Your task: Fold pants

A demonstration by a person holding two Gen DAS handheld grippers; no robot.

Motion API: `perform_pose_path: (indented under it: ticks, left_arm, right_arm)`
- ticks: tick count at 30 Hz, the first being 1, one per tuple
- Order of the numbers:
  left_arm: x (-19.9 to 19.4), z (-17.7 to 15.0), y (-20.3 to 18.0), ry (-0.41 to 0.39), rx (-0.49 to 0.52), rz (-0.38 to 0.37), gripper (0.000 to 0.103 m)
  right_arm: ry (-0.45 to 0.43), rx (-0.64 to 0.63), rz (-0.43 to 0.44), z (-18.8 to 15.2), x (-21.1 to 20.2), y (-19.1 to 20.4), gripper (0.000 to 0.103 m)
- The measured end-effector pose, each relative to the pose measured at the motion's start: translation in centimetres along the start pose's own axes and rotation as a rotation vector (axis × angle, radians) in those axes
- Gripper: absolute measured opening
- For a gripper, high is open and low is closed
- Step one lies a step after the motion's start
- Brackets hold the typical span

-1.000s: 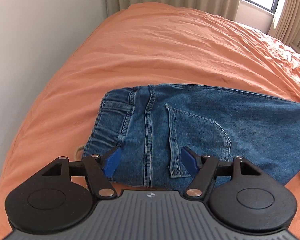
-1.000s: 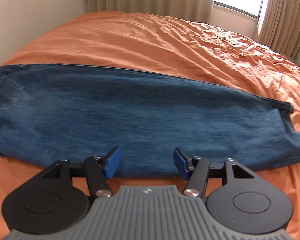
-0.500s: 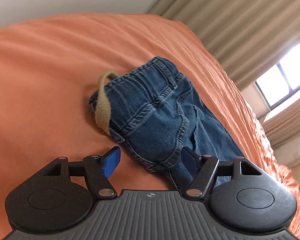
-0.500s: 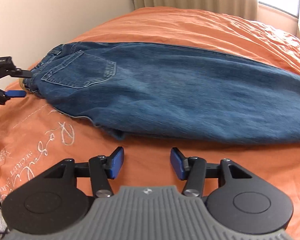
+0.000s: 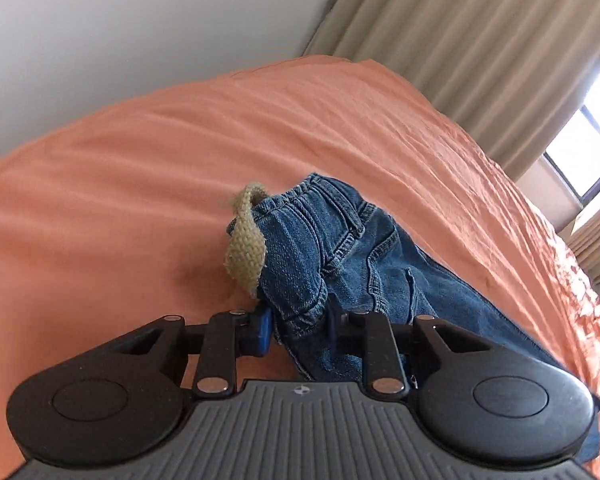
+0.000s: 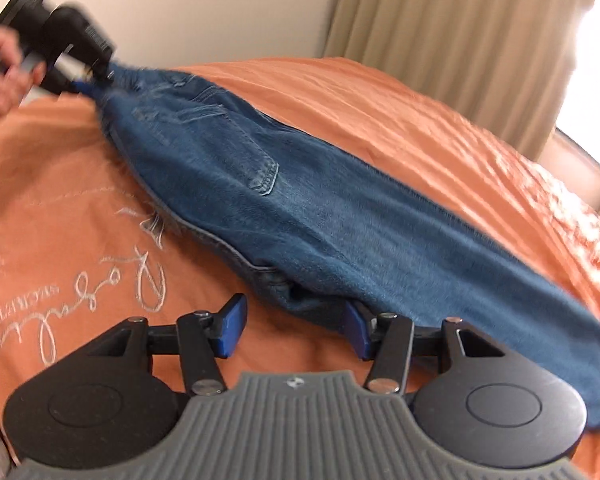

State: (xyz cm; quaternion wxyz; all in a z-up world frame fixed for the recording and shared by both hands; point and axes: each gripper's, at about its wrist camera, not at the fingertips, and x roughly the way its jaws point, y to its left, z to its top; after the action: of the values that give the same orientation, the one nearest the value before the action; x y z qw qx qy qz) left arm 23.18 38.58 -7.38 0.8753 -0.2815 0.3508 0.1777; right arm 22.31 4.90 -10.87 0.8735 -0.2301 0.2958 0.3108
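Blue jeans [image 5: 340, 248] lie lengthwise on an orange bedspread [image 5: 140, 184]. A beige woven strap [image 5: 246, 252] hangs from the waist end. My left gripper [image 5: 298, 326] is closing its jaws on the waistband corner, and both blue pads press the bunched denim. In the right wrist view the jeans [image 6: 300, 200] stretch from the raised waist at the upper left to the legs at the lower right. There the left gripper [image 6: 96, 80] holds the waist up, with a hand [image 6: 4, 68] behind it. My right gripper [image 6: 292, 330] is open at the crotch edge, with denim just ahead of its fingertips.
White embroidered writing [image 6: 120, 280] marks the bedspread near the right gripper. A pale wall [image 5: 140, 20] runs along the bed's far left side. Beige curtains [image 5: 480, 60] and a bright window [image 5: 580, 152] stand beyond the bed's far end.
My left gripper dropped onto the waistband and closed on it, bunching and lifting the waist. My right gripper slid from the legs toward the crotch and rolled; its jaws narrowed a little.
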Motion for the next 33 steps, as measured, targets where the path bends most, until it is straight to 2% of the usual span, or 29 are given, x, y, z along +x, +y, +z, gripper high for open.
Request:
perform_pose_path:
  ticks: [3,6,7,13,19,22,25,27,29,33]
  left_arm:
    - [-0.3,0.5,-1.5,0.008,0.080,0.043,0.028]
    - [0.0,0.3,-1.3,0.035,0.086,0.064,0.028]
    - [0.4,0.4,-1.3,0.047,0.091,0.072,0.028]
    - [0.6,-0.3,-1.0,0.077,0.129,0.093,0.028]
    - [0.6,0.0,-0.8,0.100,0.127,0.105,0.028]
    - [0.9,0.3,-1.2,0.110,0.134,0.108,0.028]
    - [1.1,0.4,-1.6,0.118,0.156,0.117,0.028]
    - [1.1,0.7,-1.9,0.126,0.180,0.127,0.028]
    - [1.3,0.9,-2.1,0.146,0.201,0.140,0.028]
    - [3.2,0.4,-2.1,0.213,0.213,0.194,0.028]
  right_arm:
    - [0.019,-0.009,0.023,0.1,-0.3,0.4,0.049]
    - [0.064,0.031,0.033,-0.1,0.9,0.3,0.047]
    - [0.068,0.037,0.020,-0.1,1.0,0.3,0.043]
    - [0.024,-0.023,0.042,0.9,-1.3,1.4,0.041]
    - [0.077,0.018,0.018,0.0,2.6,0.3,0.041]
    - [0.134,0.096,0.054,0.2,4.4,-0.4,0.041]
    - [0.080,0.094,0.081,0.8,2.7,0.3,0.012]
    - [0.045,0.082,0.074,0.7,1.0,0.6,0.010]
    - [0.068,0.128,0.101,0.0,0.7,0.1,0.006]
    - [0.132,0.140,0.113,-1.7,2.5,0.8,0.004]
